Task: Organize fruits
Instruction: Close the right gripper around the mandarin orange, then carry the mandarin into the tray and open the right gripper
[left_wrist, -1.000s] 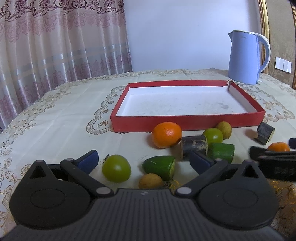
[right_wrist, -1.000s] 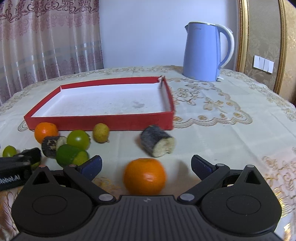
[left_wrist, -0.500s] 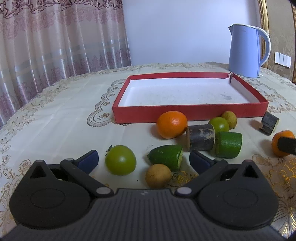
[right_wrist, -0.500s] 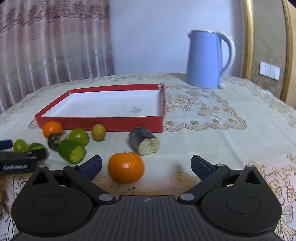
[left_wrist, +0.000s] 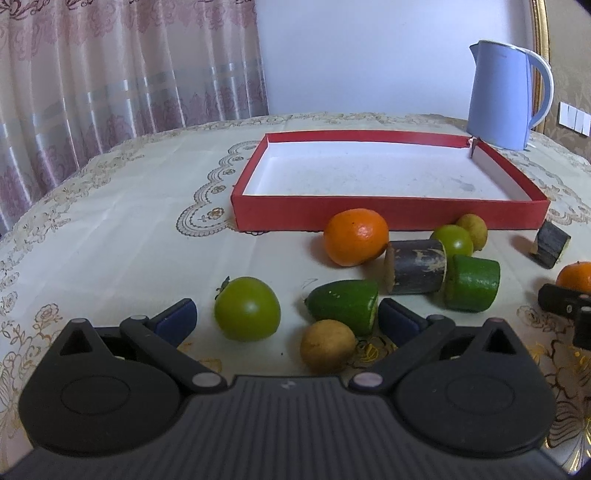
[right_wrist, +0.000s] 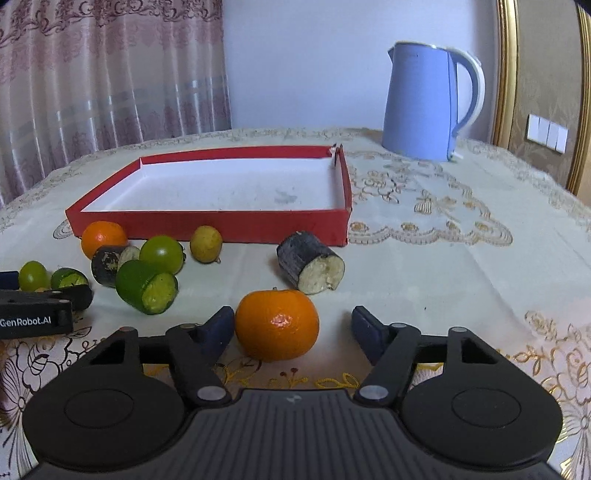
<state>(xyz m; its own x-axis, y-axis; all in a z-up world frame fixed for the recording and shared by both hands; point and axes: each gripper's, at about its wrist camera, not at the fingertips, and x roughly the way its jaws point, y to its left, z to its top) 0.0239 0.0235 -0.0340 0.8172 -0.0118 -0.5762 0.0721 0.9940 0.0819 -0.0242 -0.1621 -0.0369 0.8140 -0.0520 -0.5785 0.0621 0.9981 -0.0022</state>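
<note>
My right gripper (right_wrist: 292, 323) straddles an orange mandarin (right_wrist: 277, 323) on the tablecloth. Its jaws are closing: the left pad touches the fruit, while a gap remains at the right pad. My left gripper (left_wrist: 286, 314) stands open low over the table, with a green round fruit (left_wrist: 246, 308) and a small tan fruit (left_wrist: 327, 345) between its fingers, neither of them touched. A red tray (left_wrist: 388, 214) with a white floor lies beyond. In front of it sit another mandarin (left_wrist: 355, 236), a dark cane piece (left_wrist: 415, 266) and cut green pieces (left_wrist: 471, 282).
A blue kettle (right_wrist: 424, 103) stands behind the tray's right corner. A second dark cane piece (right_wrist: 310, 266) lies just beyond the right gripper. Curtains hang at the table's left side. Bare tablecloth stretches to the right of the tray.
The right gripper's fingers have drawn in around the mandarin, which now sits closer between them. The left gripper has stayed open and nearly still.
</note>
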